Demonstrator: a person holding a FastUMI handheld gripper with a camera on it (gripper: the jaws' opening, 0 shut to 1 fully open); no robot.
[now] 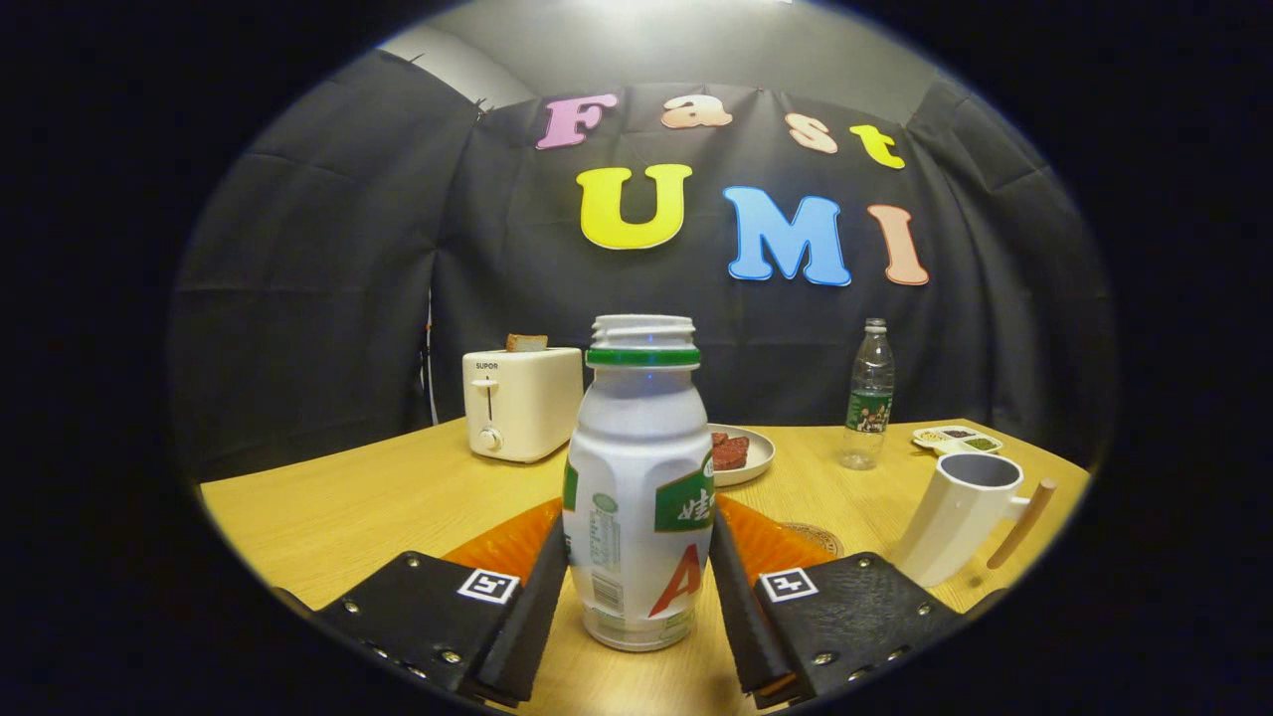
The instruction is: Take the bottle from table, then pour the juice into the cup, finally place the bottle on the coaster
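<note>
White plastic, green neck ring, no cap on: that's the juice bottle (637, 487), standing upright on the wooden table (378, 507) right between the 2 fingers (522, 607) of the claw (636, 602). Both black fingers sit against the bottle's sides, left and right, low on the body, so the claw is clamped on it, and the bottle's base looks to be down on the table.

Just behind the fingers there's a glimpse of something orange (766, 542), and peeking out past the right finger is the edge of a round woven coaster (818, 537). Further right, near the table's edge, a white cup (963, 517) with a wooden handle, its mouth open.

Beyond the bottle, a pale plate (751, 457) carrying dark reddish pieces (729, 452), partly hidden by the bottle. To the left of that, a cream toaster (522, 401) with a slice of toast (526, 342) poking out of the slot. Over on the right at the back, a clear water bottle (869, 395) with a green label stands upright, and beside it a small sectioned dish (957, 439) holding bits of seasoning.
</note>
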